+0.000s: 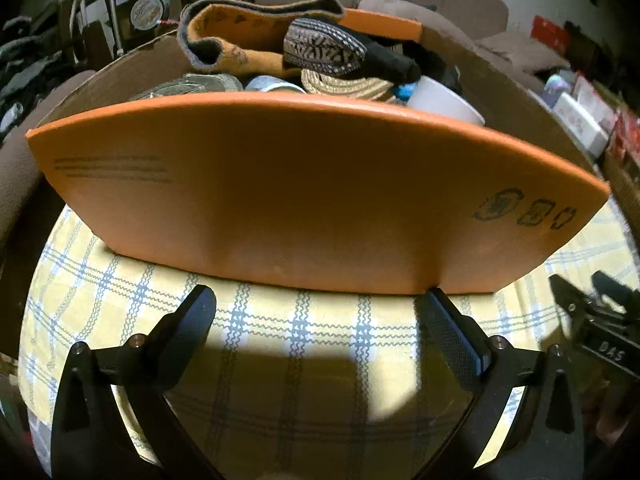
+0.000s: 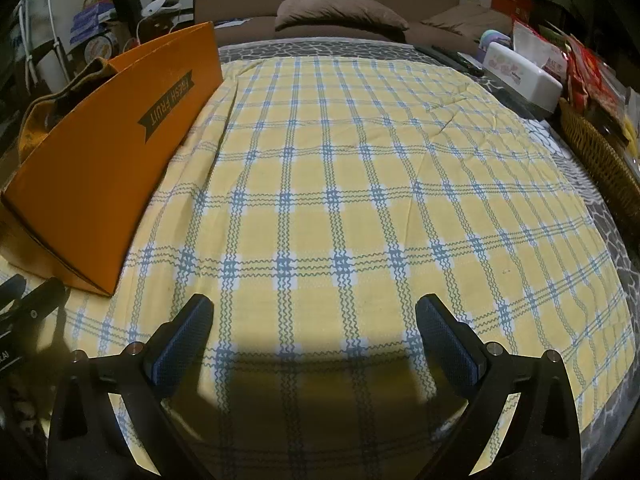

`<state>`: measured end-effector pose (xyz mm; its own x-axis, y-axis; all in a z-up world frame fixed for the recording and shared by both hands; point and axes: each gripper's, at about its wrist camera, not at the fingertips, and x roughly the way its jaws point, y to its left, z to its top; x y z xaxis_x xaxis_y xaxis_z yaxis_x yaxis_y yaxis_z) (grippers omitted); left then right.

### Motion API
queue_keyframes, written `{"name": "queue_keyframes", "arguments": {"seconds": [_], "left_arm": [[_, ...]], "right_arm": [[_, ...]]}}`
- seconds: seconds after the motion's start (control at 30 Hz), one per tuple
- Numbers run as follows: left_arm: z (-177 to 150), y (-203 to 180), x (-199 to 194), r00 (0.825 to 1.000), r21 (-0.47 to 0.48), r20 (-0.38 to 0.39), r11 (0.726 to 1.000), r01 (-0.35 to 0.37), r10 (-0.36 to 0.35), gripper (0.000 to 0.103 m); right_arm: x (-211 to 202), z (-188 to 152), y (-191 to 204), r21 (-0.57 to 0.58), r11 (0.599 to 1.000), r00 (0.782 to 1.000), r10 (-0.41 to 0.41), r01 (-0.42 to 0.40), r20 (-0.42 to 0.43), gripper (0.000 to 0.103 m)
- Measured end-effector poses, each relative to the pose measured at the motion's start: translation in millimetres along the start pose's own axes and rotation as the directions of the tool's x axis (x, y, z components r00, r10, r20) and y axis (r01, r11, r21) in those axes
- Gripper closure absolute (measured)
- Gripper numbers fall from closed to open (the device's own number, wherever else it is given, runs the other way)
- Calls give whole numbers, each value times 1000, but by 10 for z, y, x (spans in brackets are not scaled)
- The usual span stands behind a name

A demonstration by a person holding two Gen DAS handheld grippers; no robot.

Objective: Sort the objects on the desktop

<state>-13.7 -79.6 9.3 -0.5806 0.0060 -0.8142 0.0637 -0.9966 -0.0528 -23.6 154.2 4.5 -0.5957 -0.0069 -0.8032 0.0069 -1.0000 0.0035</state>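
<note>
An orange cardboard box (image 1: 312, 192) stands on the yellow checked tablecloth (image 1: 296, 332), right in front of my left gripper (image 1: 318, 300). It holds an orange cloth (image 1: 240, 36), a patterned black item (image 1: 328, 50), a woven straw item (image 1: 344, 84), a white cup (image 1: 444, 100) and more. My left gripper is open and empty, its tips close to the box's near wall. My right gripper (image 2: 314, 306) is open and empty over the bare cloth (image 2: 360, 184). The box (image 2: 108, 156), labelled "Fresh Fruit", stands at the left in the right wrist view.
A brown sofa with a cushion (image 2: 340, 12) lies beyond the table. A white box (image 2: 520, 76), snack packets (image 2: 580, 64) and a wicker basket (image 2: 604, 160) line the table's right edge. The other gripper shows at the right edge (image 1: 592, 320) of the left wrist view.
</note>
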Motion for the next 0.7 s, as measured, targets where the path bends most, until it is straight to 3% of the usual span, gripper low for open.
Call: {"name": "queue_keyframes", "arguments": {"seconds": [0.07, 0.7], "left_arm": [[-3, -62, 20, 999, 25, -7, 999, -34, 35, 0], [-4, 42, -6, 1000, 19, -9, 1000, -23, 23, 0]], "right_arm": [[0, -1, 4, -1, 1000, 1000, -1, 1, 0, 0], [2, 0, 8, -1, 1000, 1000, -1, 1, 0, 0]]}}
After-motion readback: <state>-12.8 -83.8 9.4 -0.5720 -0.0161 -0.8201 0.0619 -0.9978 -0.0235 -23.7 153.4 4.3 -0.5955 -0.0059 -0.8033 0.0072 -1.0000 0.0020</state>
